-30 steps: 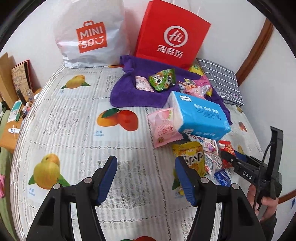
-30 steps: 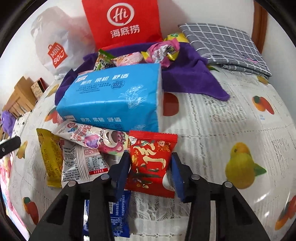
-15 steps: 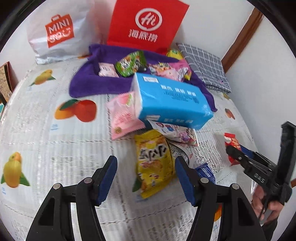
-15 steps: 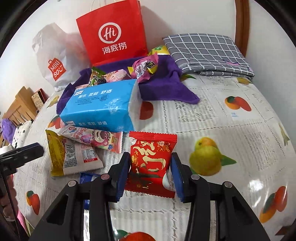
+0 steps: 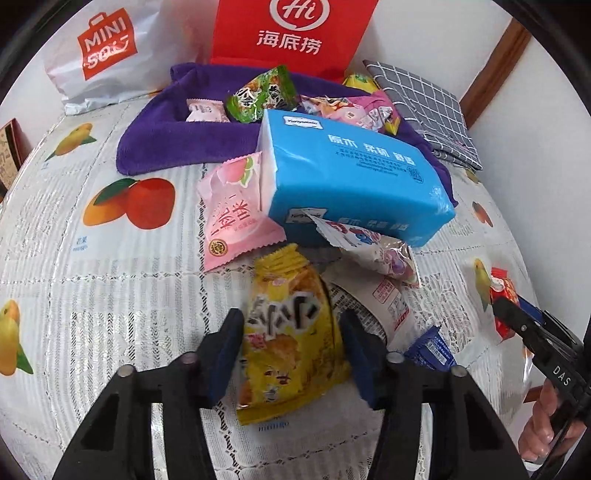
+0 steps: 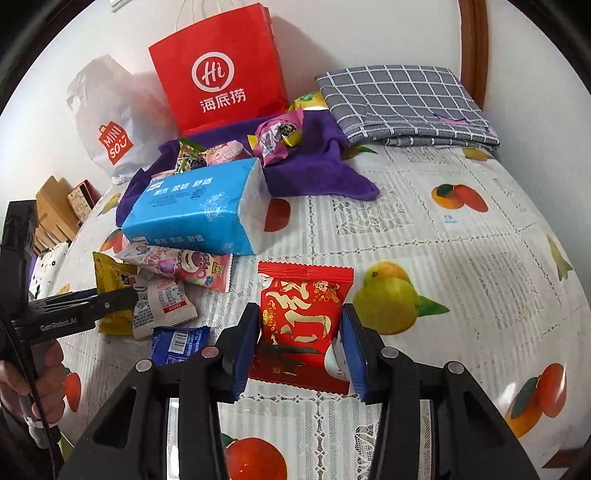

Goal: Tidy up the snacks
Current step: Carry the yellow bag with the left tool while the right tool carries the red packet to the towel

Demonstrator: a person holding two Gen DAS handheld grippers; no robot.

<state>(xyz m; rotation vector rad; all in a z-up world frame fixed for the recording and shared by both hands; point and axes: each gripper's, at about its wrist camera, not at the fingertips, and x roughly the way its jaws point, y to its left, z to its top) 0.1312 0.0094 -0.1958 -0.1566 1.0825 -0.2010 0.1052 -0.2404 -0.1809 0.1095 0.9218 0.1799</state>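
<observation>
A yellow snack packet lies on the fruit-print tablecloth, between the blue pads of my left gripper. Its jaws are closing and the pads touch the packet's two sides. My right gripper is shut on a red snack packet, held just above the cloth and to the right of the pile. In the left wrist view that red packet shows at the far right. A blue tissue pack rests on a pink peach packet and a cartoon-print packet.
A white packet and a small blue packet lie right of the yellow one. Behind, a purple cloth holds several snacks. A red paper bag, a white shopping bag and a folded grey checked cloth line the wall.
My left gripper moved right and down over the yellow packet, and its jaws narrowed onto it. My right gripper carried the red packet away from the pile and slightly up.
</observation>
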